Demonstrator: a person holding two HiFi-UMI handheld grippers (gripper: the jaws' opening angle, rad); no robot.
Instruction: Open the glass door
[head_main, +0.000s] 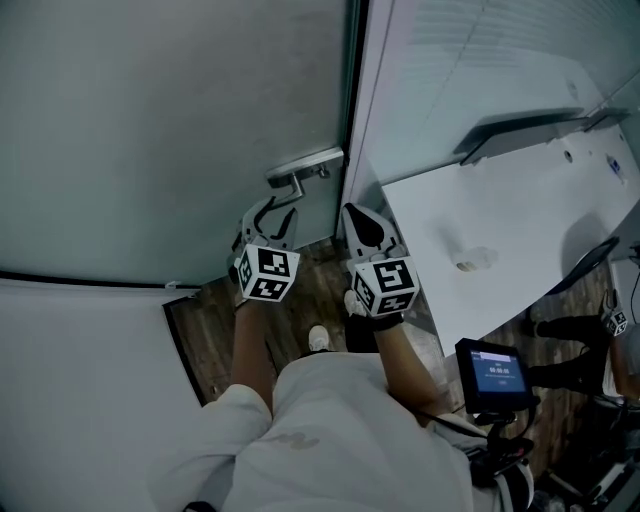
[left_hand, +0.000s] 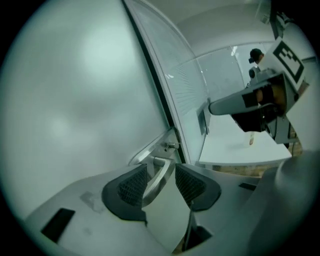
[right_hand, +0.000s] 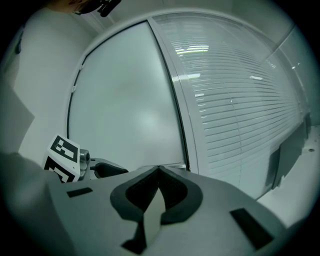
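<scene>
The frosted glass door (head_main: 170, 130) fills the left of the head view, with a metal lever handle (head_main: 290, 182) near its right edge. My left gripper (head_main: 279, 209) is open at that handle. In the left gripper view the lever (left_hand: 159, 176) runs between the two ribbed pads (left_hand: 131, 186), close to the left one, with a gap on the right. My right gripper (head_main: 353, 214) hangs beside it, just right of the dark door frame (head_main: 352, 100), shut with nothing in it. Its shut jaws (right_hand: 159, 173) point at the door and frame.
A glass partition with blinds (right_hand: 240, 110) stands right of the door frame. Behind it a white table (head_main: 520, 230) carries a small object (head_main: 466, 264). A white wall (head_main: 80, 380) closes in on the lower left. A small screen (head_main: 495, 372) sits at the lower right, above dark wooden floor (head_main: 215, 320).
</scene>
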